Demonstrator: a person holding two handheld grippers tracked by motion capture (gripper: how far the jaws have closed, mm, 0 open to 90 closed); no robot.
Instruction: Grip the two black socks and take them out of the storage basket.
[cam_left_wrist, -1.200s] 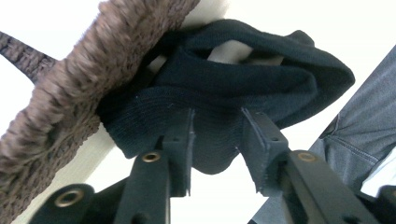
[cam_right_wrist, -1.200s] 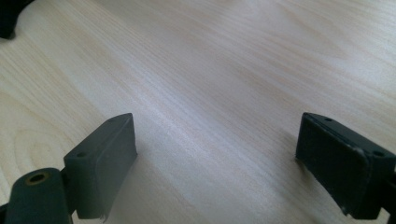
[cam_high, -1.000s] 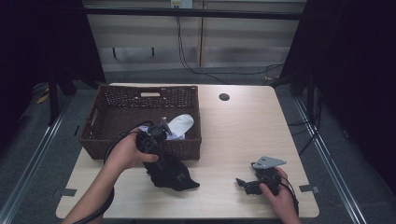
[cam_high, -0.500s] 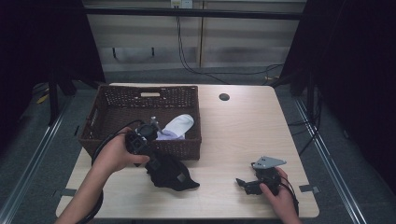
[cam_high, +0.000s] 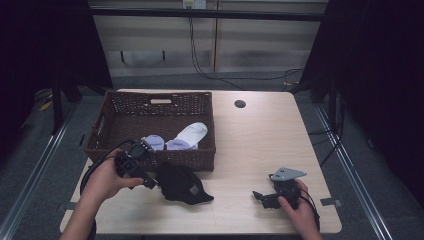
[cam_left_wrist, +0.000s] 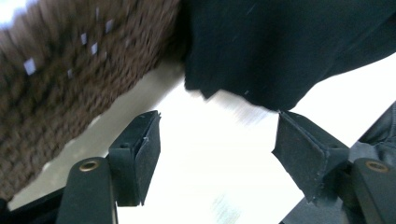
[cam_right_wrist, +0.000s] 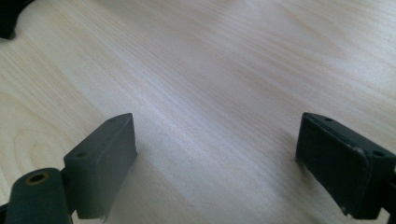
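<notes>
Black cloth (cam_high: 181, 183) was seen lying crumpled on the table (cam_high: 250, 140), just in front of the wicker basket (cam_high: 155, 102) and touching its near wall. The left gripper (cam_high: 145, 181) was held just beside the cloth's left edge. Its jaws had just been opening and stood wide apart, with nothing between them; the cloth (cam_left_wrist: 280, 51) lay beyond the pads (cam_left_wrist: 145, 154), untouched by them. The right gripper (cam_high: 260, 196) was rested low on the table near the front right, well apart from the cloth, its jaws spread wide over bare wood (cam_right_wrist: 210, 84) and gripping nothing.

From the high view, pale socks (cam_high: 192, 135) could be made out inside the basket, along with the grey plate (cam_high: 286, 173) on the right gripper. Those were not offered by the left gripper view, where instead the brown weave (cam_left_wrist: 70, 70) of the basket wall was shown close up, with the cloth's ragged lower edge meeting it. In the right gripper view, a dark scrap (cam_right_wrist: 9, 18) was caught at the top left corner; what it was could not be told.
</notes>
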